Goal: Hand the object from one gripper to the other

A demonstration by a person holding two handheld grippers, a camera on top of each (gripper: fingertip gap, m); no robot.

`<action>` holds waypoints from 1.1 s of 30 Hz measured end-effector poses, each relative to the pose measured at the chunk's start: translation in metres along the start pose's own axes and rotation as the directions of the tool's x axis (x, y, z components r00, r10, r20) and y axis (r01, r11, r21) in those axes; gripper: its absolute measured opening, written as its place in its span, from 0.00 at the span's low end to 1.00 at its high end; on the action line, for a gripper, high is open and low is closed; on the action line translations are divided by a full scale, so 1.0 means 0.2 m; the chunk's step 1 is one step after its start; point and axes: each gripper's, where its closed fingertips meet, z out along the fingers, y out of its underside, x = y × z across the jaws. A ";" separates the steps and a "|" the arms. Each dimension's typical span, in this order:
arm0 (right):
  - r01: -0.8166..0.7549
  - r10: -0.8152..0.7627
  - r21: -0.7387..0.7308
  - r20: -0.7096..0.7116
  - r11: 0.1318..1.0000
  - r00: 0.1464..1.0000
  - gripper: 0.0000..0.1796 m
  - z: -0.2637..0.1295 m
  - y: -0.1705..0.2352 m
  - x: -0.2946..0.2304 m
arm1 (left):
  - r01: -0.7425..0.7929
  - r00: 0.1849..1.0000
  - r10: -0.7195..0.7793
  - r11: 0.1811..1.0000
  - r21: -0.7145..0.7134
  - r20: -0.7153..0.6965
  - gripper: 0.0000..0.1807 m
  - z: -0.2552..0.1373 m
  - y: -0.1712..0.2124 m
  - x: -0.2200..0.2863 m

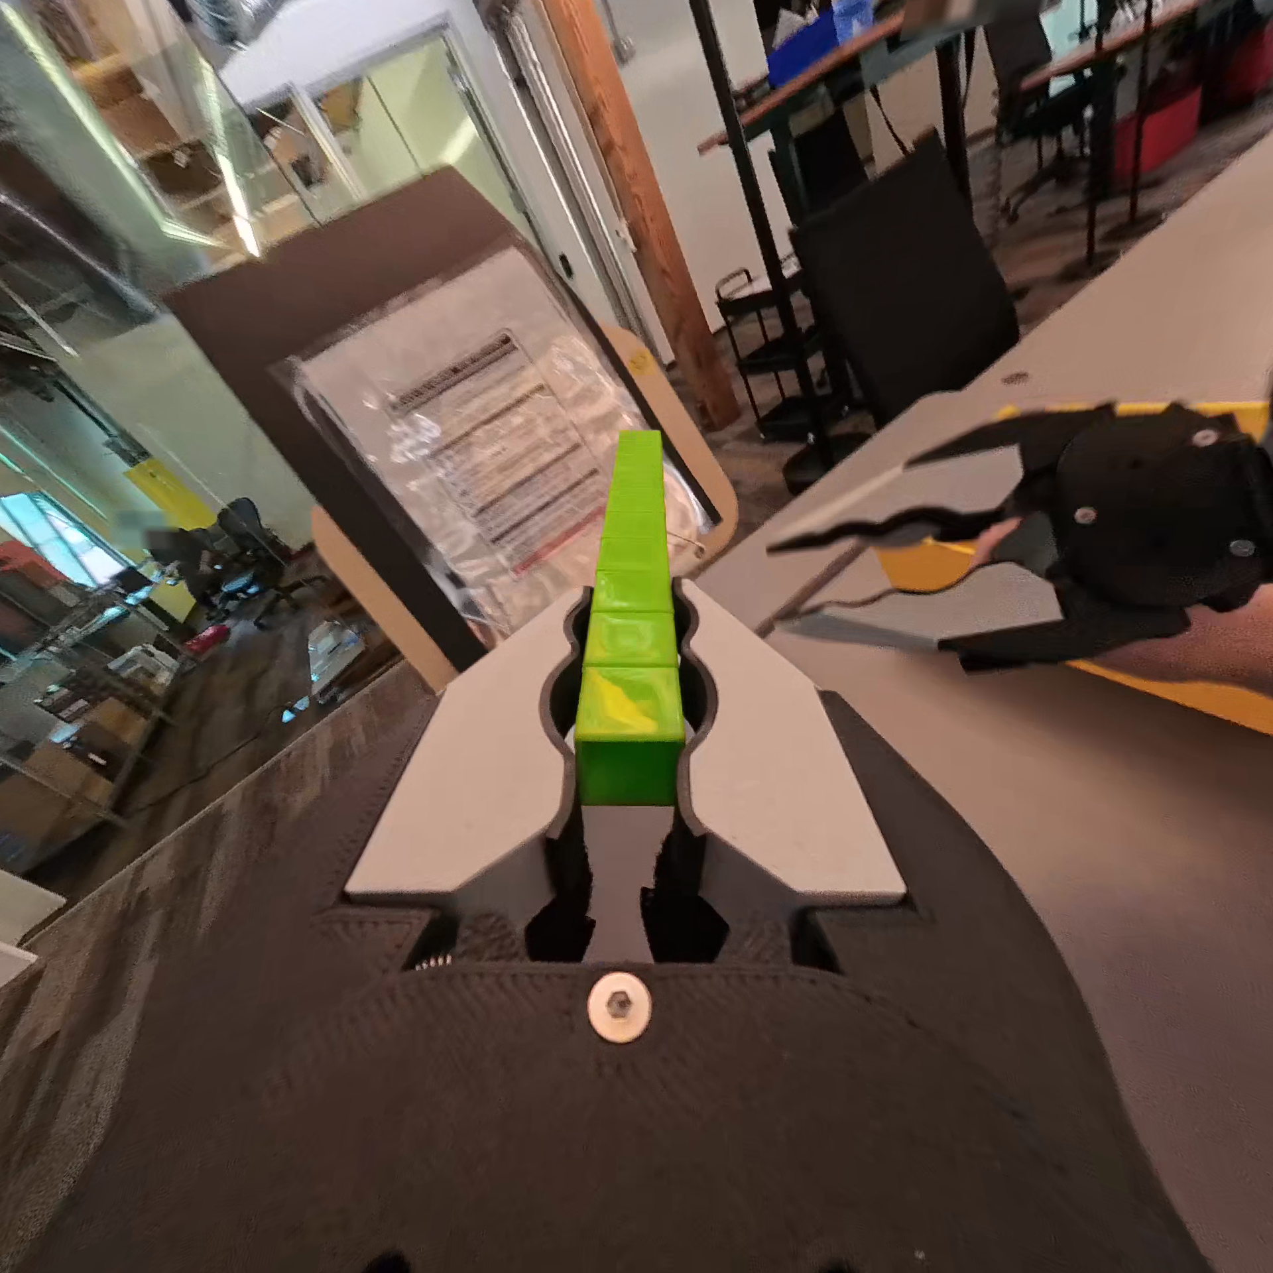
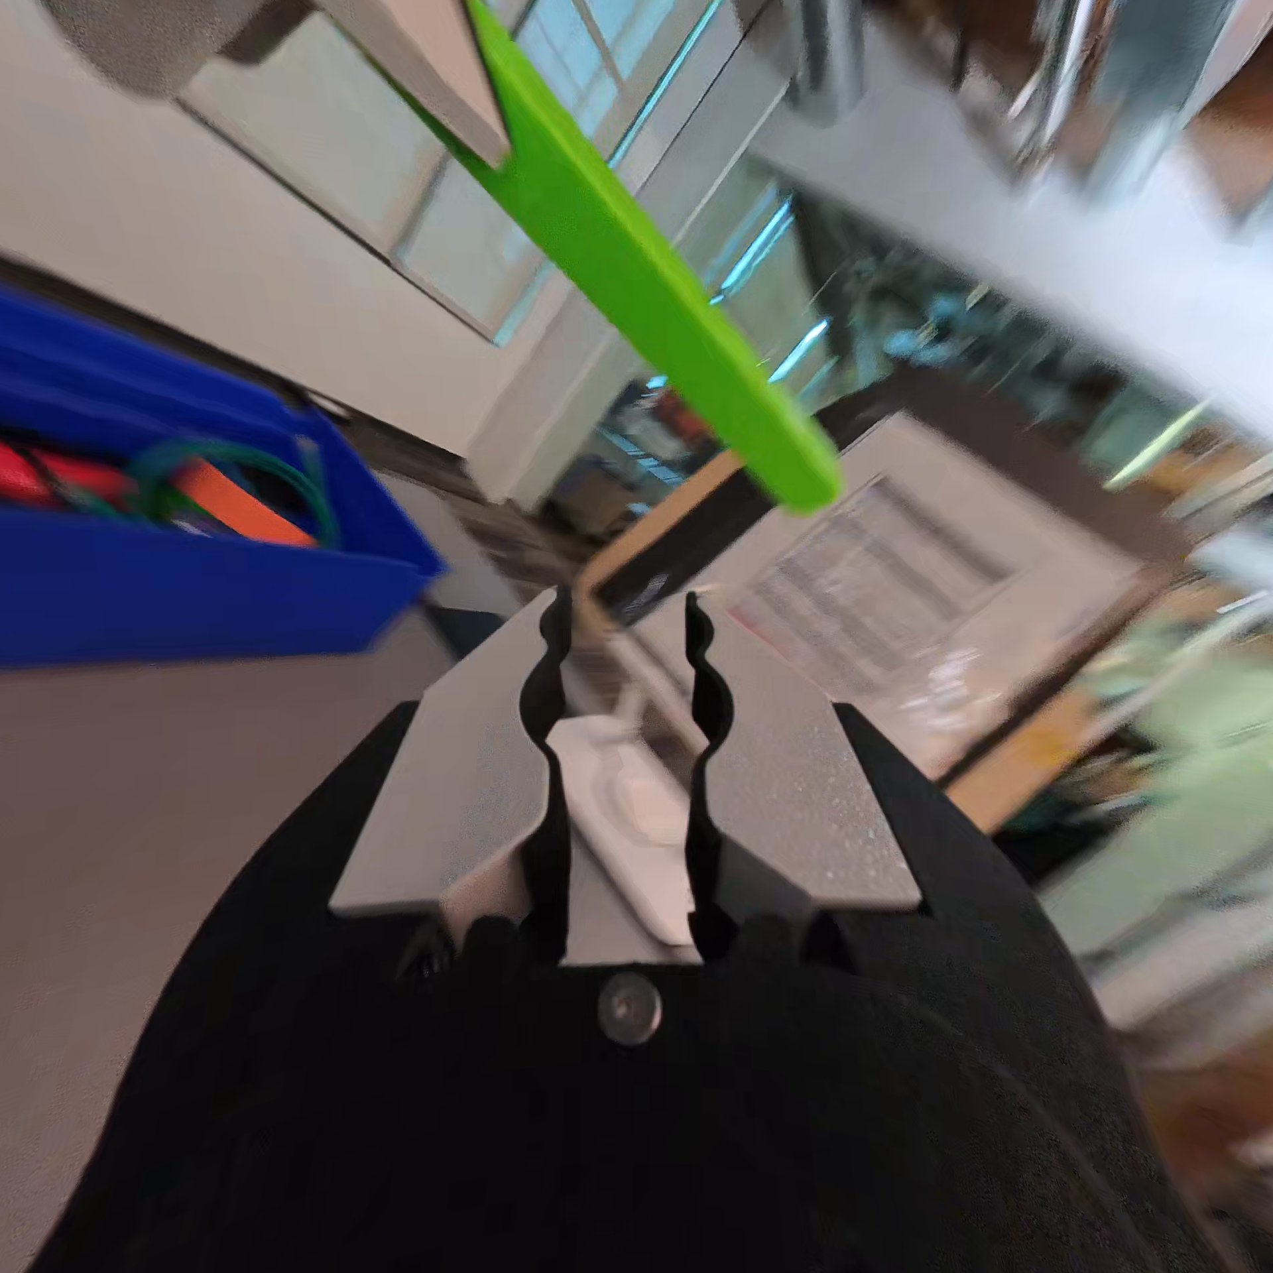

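A long bright green segmented bar [image 1: 632,606] is clamped between the fingers of my left gripper [image 1: 631,594], and most of its length sticks out forward past the fingertips. My right gripper [image 1: 775,585] shows at the right of the left wrist view, open and empty, held by a hand, pointing left toward the bar with a gap between them. In the right wrist view my right gripper [image 2: 628,601] is open with nothing between its fingers. The green bar [image 2: 661,296] crosses that view diagonally above it, held by the left gripper's grey fingers [image 2: 441,83] at the top.
A grey table [image 1: 1033,861] runs under both grippers, with a yellow object [image 1: 923,565] behind the right gripper. A blue bin [image 2: 172,585] of cables stands to the left in the right wrist view. A white device [image 2: 634,826] lies on the table below the right fingers. A brown panel [image 1: 330,324] with a plastic-wrapped sheet stands ahead.
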 end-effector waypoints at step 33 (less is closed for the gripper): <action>-0.948 0.810 -0.208 0.580 0.242 0.079 0.11 -0.20 -0.38 0.08 | -0.345 0.934 0.357 0.880 0.327 0.024 0.26 0.10 -0.13 0.41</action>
